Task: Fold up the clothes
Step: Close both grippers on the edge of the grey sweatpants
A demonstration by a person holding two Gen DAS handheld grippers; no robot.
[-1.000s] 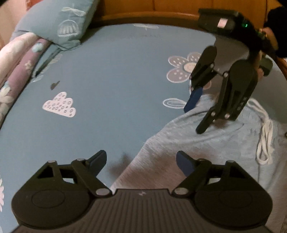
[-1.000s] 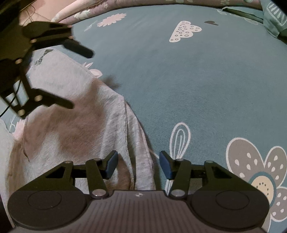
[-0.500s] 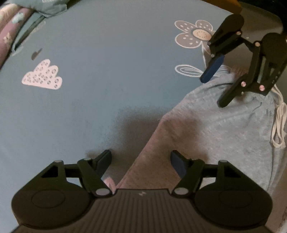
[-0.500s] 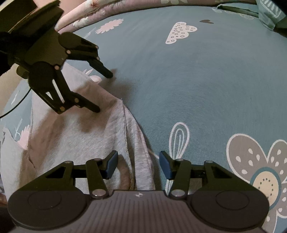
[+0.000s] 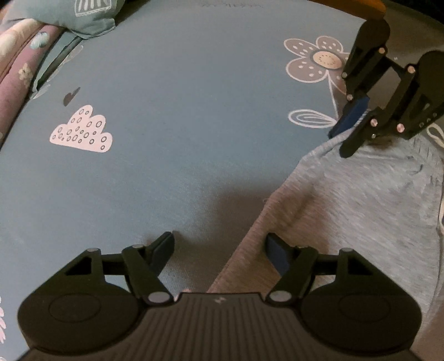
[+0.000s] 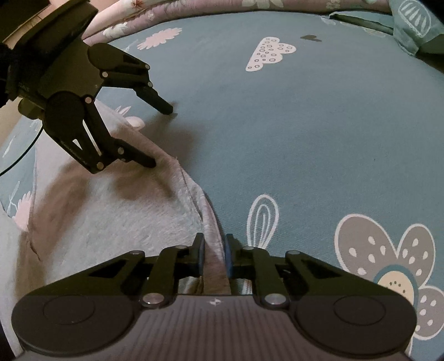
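The right gripper [image 6: 213, 254] has just been closing, and its 2 blue-padded fingers [image 6: 200, 257] now pinch a raised fold at the edge of the grey knit garment [image 6: 116, 222]. The left gripper [image 5: 219, 247] stands spread, with its left finger [image 5: 163, 248] over bare sheet and its right finger [image 5: 277, 252] over cloth, so the garment's edge runs between them without either pad pressing it. In the right wrist view the same left gripper [image 6: 161, 134] points down at the garment's far corner, 1 tip on the sheet and 1 on the fabric.

The garment lies flat on the teal bed sheet printed with flowers and clouds [image 5: 180, 125], on the right side of the left wrist view and the left side of the right wrist view. Its visible edge [image 5: 249, 236] runs as a long diagonal line from the left gripper up towards the right gripper [image 5: 342, 136]; the whole outline is cut off, so its long axis cannot be told. A white drawstring [image 5: 437, 133] shows at its far right.

Beyond the edge the sheet is broad and bare. A teal patterned pillow [image 5: 88, 16] and a mauve floral quilt [image 5: 16, 69] lie along the bed's far side.
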